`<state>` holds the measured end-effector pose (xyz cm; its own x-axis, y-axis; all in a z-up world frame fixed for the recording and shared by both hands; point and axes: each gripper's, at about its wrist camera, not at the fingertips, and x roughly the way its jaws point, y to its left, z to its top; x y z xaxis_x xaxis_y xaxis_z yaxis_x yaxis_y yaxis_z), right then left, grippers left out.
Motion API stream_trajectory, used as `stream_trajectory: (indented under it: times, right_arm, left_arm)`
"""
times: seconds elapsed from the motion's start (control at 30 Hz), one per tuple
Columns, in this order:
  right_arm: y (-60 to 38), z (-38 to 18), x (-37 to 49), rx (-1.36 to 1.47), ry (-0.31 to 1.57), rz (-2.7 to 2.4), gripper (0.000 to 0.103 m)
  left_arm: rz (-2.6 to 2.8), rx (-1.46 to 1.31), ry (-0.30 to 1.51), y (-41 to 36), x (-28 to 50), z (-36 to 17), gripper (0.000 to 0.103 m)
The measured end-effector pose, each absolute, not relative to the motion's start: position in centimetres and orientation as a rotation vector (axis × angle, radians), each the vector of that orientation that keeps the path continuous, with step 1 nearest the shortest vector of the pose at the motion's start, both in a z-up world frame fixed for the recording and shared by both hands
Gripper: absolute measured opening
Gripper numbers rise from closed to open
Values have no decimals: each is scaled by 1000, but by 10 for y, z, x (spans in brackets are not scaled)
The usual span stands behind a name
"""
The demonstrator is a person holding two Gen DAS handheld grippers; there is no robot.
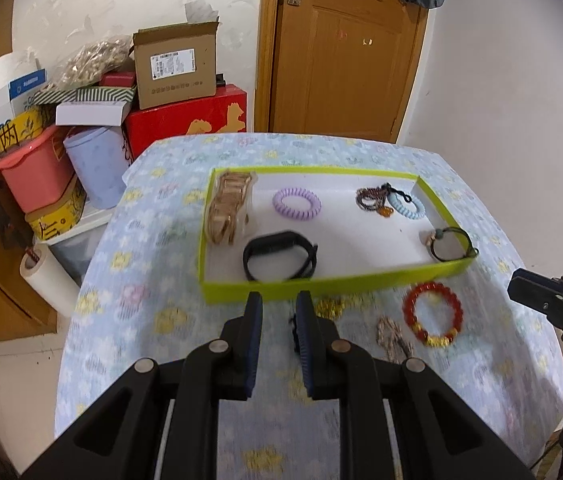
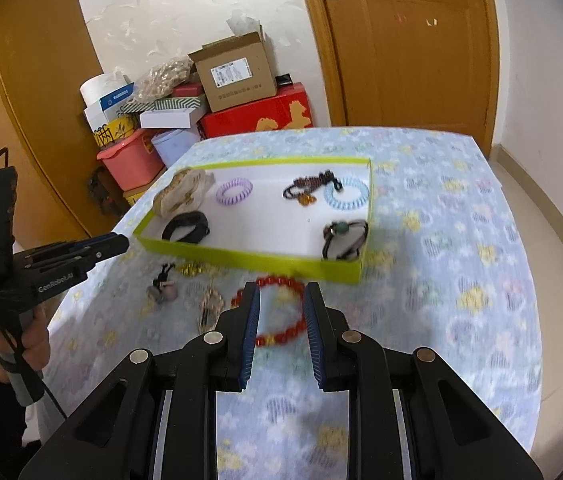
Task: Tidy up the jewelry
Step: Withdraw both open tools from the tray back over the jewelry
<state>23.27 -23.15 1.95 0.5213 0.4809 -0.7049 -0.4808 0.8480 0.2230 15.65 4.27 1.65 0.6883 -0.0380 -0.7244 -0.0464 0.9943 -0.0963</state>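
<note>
A lime green tray (image 1: 321,286) on the flowered tablecloth holds a bagged wooden bracelet (image 1: 229,208), a purple spiral tie (image 1: 296,203), a black band (image 1: 279,256), a dark beaded bracelet (image 1: 371,198), a blue spiral tie (image 1: 406,206) and a black hair tie (image 1: 447,244). In front of it lie a red bead bracelet (image 2: 279,338), a beige chain (image 2: 211,304), a gold piece (image 2: 191,268) and a beaded hair tie (image 2: 163,284). My left gripper (image 1: 278,304) is open and empty before the tray. My right gripper (image 2: 281,300) is open, framing the red bracelet without touching it.
Stacked boxes (image 1: 177,68), a pink bin (image 1: 37,176) and paper rolls crowd the floor left of the table. A wooden door (image 1: 345,48) stands behind. The tablecloth (image 2: 461,240) stretches right of the tray. A hand (image 2: 9,344) holds the left gripper (image 2: 119,242).
</note>
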Motion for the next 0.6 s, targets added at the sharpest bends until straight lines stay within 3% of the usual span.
stream_trajectory:
  times: [0.33,0.6]
  right_arm:
    - [-236,-2,218,12,899,574,23]
    - [-232,-10,218,10,920,582,23]
  left_arm:
    - [-12,-144,837,40,136,4,19]
    - [-47,-162,857,31,140,-5,30]
